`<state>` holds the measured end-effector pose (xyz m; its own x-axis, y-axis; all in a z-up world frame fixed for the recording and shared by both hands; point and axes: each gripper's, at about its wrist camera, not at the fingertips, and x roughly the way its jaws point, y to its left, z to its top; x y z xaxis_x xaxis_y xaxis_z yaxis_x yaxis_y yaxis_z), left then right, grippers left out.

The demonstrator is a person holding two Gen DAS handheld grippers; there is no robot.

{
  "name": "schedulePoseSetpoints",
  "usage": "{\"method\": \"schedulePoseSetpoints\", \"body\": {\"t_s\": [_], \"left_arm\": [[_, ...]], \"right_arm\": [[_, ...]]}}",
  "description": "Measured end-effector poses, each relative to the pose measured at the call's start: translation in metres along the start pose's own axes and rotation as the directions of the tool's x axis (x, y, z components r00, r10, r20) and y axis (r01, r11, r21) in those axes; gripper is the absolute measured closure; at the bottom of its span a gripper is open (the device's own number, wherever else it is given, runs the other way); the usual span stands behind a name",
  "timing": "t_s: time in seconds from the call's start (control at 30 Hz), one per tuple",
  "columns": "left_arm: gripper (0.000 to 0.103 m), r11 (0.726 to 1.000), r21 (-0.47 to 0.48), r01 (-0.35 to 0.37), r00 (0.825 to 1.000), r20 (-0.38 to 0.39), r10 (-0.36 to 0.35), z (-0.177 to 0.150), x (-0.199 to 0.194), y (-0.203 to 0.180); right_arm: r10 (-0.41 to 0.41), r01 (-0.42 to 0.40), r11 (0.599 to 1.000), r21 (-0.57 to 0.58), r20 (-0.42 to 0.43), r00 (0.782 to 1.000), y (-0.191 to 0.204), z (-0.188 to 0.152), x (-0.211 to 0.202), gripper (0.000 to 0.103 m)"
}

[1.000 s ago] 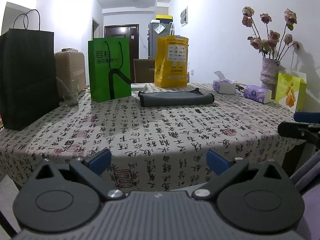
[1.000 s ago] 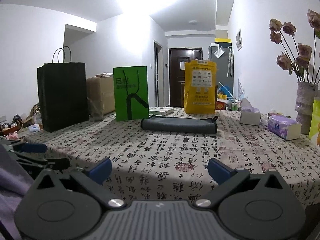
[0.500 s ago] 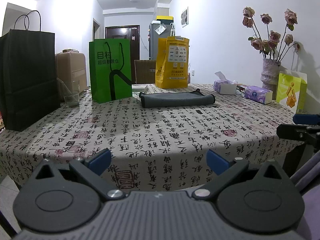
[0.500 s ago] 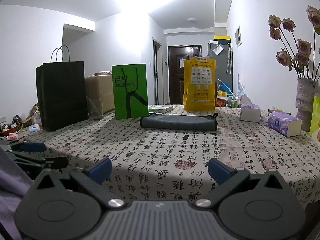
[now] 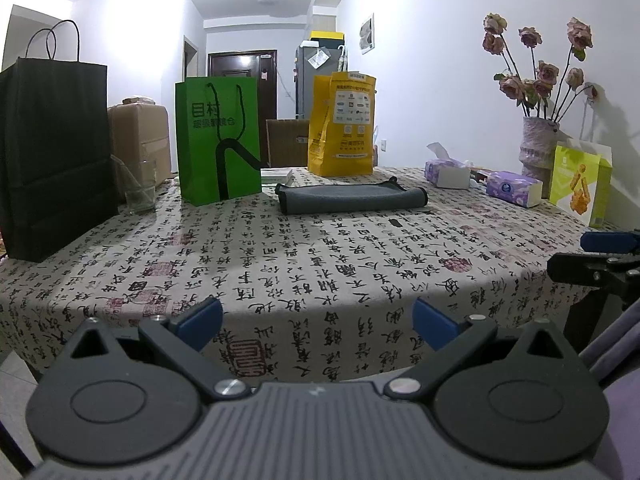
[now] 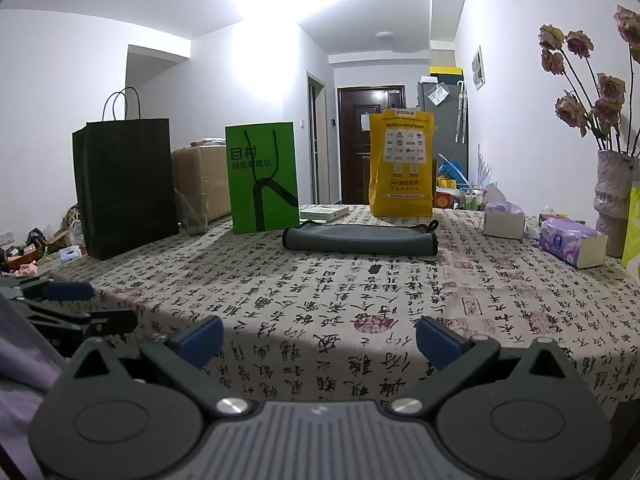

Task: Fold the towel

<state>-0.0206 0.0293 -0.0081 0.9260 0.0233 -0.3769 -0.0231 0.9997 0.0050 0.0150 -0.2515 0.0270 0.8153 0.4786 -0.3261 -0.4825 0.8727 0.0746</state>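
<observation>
Both tools, left [image 5: 316, 318] and right [image 6: 318, 338], gape empty off my surface's [image 5: 320, 264] near edge; towel [image 5: 352, 199] lies toward its far edge, bare cloth between.

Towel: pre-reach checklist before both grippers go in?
1. Left gripper jaws open, nothing held: ok.
2. Right gripper jaws open, nothing held: ok.
3. Towel lying on the tablecloth, ungripped: ok.
4. Path across the cloth to the towel: small dark object lies just before it: not ok.
5. Green bag stands close by the towel's left end: cannot tell if there's enough room.
6. Towel layers and free corners: cannot tell.
</observation>
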Motion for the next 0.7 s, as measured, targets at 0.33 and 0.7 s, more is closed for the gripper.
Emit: {"method": "schedulePoseSetpoints", "body": {"t_s": [0.33, 0.7], "left_arm": [[0.000, 1.000, 0.000, 0.002, 1.000, 0.000, -0.002, 0.0001, -0.0001, -0.0006], [0.000, 1.000, -0.001, 0.007, 1.000, -0.003, -0.007, -0.0008, 0.0013, -0.0006]], "right_arm": [[0.002, -0.002, 1.000, 0.006, -0.007, 1.000, 0.0001, -0.0015, 0.0006, 0.000], [-0.001, 0.001, 1.000, 0.010, -0.017, 1.000, -0.0006, -0.0024, 0.0027, 0.000]]}}
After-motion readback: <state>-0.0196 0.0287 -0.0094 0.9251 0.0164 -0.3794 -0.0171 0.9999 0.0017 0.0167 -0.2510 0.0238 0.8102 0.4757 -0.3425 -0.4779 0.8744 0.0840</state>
